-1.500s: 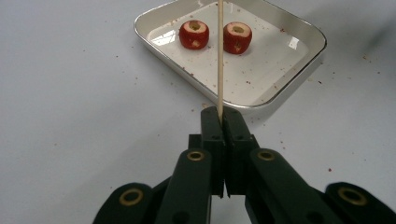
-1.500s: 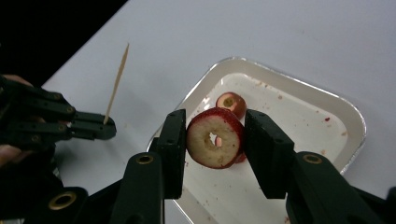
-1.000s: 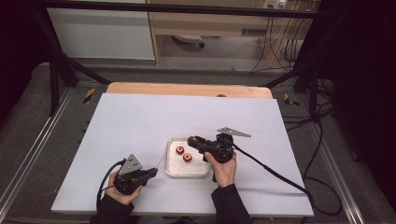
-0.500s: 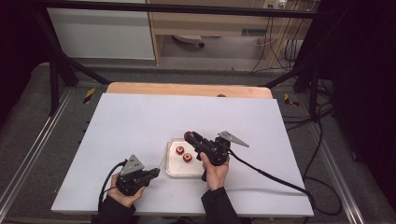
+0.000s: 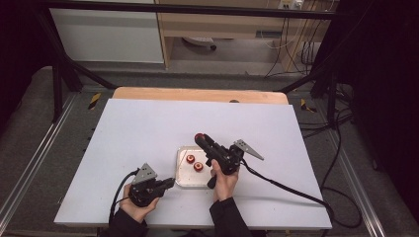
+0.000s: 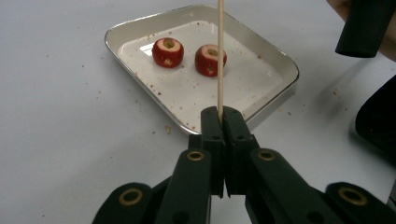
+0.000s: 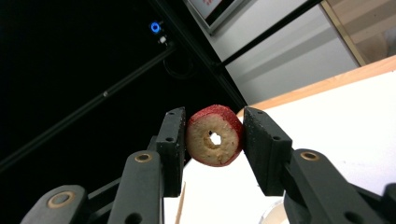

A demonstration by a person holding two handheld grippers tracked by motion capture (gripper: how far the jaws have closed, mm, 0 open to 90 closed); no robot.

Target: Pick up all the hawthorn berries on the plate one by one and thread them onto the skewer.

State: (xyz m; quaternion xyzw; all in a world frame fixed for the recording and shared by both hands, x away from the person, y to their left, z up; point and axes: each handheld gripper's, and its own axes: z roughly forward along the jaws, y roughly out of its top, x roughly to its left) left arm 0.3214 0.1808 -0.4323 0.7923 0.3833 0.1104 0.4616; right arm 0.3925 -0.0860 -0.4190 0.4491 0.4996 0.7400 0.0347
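The right gripper (image 5: 200, 138) is clamped on a cored red fruit piece (image 7: 215, 135), one pad on each side of its red skin, so that the pale cut face and the hole through its middle look straight back along the jaws. A second ago that gripper sat low beside the tray; now it is lifted and tilted up and away, and the held piece shows from the high view as a small red knob above the far edge of the white tray (image 5: 184, 180). The right hand (image 5: 225, 182) has shifted slightly toward the tray as well.

The left gripper (image 5: 169, 183) sits near the front edge of the white table (image 5: 148, 128), just left of the tray, in the same spot as before. Its jaws are pressed tight together on a thin wooden skewer (image 6: 220, 56), which stands straight up out of the pads. The left hand (image 5: 138, 207) rests on the table behind it.

Two more cored red fruit pieces lie in the tray, side by side and not touching: one (image 6: 167, 52) farther toward the tray's left corner in the left gripper view, the other (image 6: 210, 59) directly behind the skewer. They have not moved. Red crumbs speckle the tray floor and the table around it.
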